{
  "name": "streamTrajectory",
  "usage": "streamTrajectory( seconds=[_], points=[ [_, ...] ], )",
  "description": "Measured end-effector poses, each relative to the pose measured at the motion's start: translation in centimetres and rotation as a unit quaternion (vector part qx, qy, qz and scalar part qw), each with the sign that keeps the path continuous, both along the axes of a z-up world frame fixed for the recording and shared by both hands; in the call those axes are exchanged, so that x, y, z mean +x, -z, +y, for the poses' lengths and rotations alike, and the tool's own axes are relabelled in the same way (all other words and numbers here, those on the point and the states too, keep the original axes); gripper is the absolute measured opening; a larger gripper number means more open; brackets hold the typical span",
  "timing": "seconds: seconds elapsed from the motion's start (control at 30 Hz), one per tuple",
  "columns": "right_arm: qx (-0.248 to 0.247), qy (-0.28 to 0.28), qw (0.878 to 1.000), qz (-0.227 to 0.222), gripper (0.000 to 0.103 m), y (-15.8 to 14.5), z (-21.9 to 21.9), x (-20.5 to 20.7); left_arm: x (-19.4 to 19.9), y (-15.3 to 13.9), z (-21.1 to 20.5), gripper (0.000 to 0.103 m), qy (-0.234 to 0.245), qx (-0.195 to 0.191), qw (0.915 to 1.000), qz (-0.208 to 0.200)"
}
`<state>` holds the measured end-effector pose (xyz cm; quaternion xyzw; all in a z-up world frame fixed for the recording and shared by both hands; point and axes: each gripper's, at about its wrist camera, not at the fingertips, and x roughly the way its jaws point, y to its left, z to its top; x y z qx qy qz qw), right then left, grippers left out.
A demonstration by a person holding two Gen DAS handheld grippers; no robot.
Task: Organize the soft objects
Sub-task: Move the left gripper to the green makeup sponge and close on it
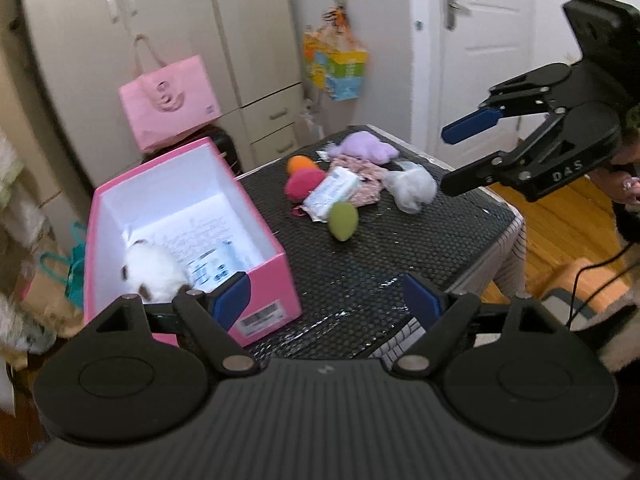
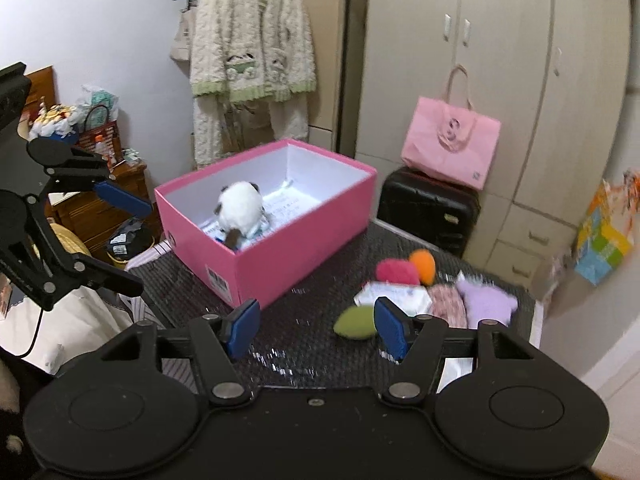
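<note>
Two grippers hover above a dark mesh-topped table (image 1: 400, 240), both with fingers spread and holding nothing.

From the left: a pink box (image 1: 276, 280) stands open on the table's left side. Inside lies one white plush (image 1: 154, 272) with brown patches. The left gripper (image 1: 328, 300) hangs just beside the box's near corner.

To the right, well apart from the box, the loose soft things lie in a cluster: a magenta ball (image 1: 304, 185) and orange ball (image 1: 300, 164), a white packet (image 1: 332, 194), a green egg shape (image 1: 344, 220), a floral cloth (image 1: 366, 176), a purple plush (image 1: 364, 146) and a white wad (image 1: 412, 186). The right gripper (image 1: 450, 160) hovers near the cluster's right edge.

Likely risks: the pieces touch and overlap, so a grab may snag a neighbour and drag it off the table. The round egg could roll when nudged. The light box may slide if a gripper bumps its wall.

Only the right wrist view shows the plush's place in the box clearly, towards the near end, with the green egg (image 2: 354, 322) just beside that gripper's right finger. The white wad appears only in the left view.
</note>
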<state>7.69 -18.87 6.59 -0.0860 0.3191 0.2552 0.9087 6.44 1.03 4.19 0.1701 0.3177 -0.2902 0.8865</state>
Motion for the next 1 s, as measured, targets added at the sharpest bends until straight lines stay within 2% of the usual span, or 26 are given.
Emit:
streamTrajectory(
  seconds=[0.13, 0.3, 0.6, 0.77, 1.0],
  points=[
    [0.008, 0.016, 1.000, 0.023, 0.069, 1.7, -1.6, 0.0, 0.3, 1.3, -1.8, 0.083, 0.015, 0.005, 0.9999, -0.001],
    [0.018, 0.032, 0.999, 0.038, 0.069, 2.9, -3.6, 0.3, 2.0, 2.7, -3.5, 0.083, 0.028, -0.022, 0.9987, 0.036],
    [0.035, 0.066, 0.995, 0.068, 0.071, 7.6, -6.5, 2.6, 5.3, 4.9, -7.1, 0.083, 0.027, -0.060, 0.9972, 0.036],
    [0.035, 0.082, 0.994, 0.060, 0.072, 9.5, -7.8, 4.0, 6.5, 7.0, -9.1, 0.083, 0.023, -0.080, 0.9961, 0.028],
    [0.024, 0.092, 0.995, 0.021, 0.077, 11.4, -8.8, 6.0, 9.6, 9.8, -10.7, 0.083, -0.035, -0.090, 0.9952, 0.019]
  ],
)
